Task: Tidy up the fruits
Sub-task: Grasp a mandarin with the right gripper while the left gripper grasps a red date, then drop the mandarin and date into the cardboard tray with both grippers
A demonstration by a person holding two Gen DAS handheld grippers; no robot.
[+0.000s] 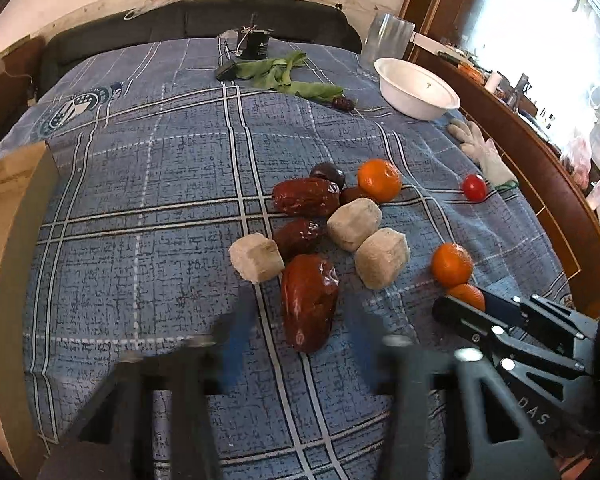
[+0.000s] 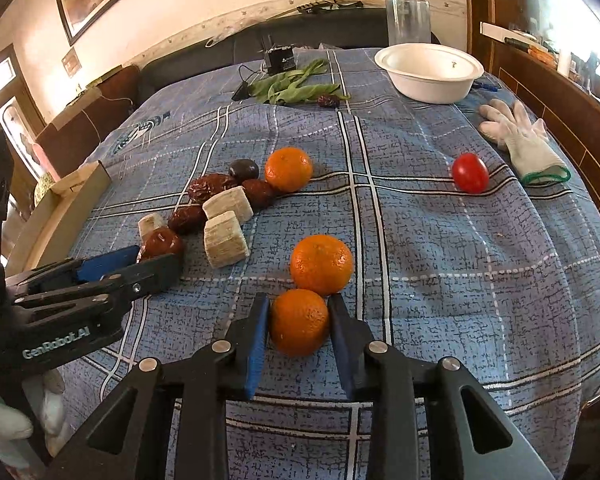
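My right gripper (image 2: 299, 312) is shut on a small orange (image 2: 299, 322) resting on the blue checked cloth; it also shows in the left wrist view (image 1: 467, 295). A second orange (image 2: 321, 264) touches it just beyond. A third orange (image 2: 288, 169) lies by a cluster of red dates (image 2: 188, 218) and pale beige chunks (image 2: 225, 238). A cherry tomato (image 2: 469, 173) lies to the right. My left gripper (image 1: 300, 320) is open, its blurred fingers either side of a large red date (image 1: 309, 302).
A white bowl (image 2: 430, 72) stands at the back right, with a glass jar (image 2: 407, 20) behind it. A white glove (image 2: 520, 140) lies at the right edge. Green leaves (image 2: 296, 86) and a black device (image 2: 279, 60) lie at the back. A cardboard box (image 1: 8, 240) is at left.
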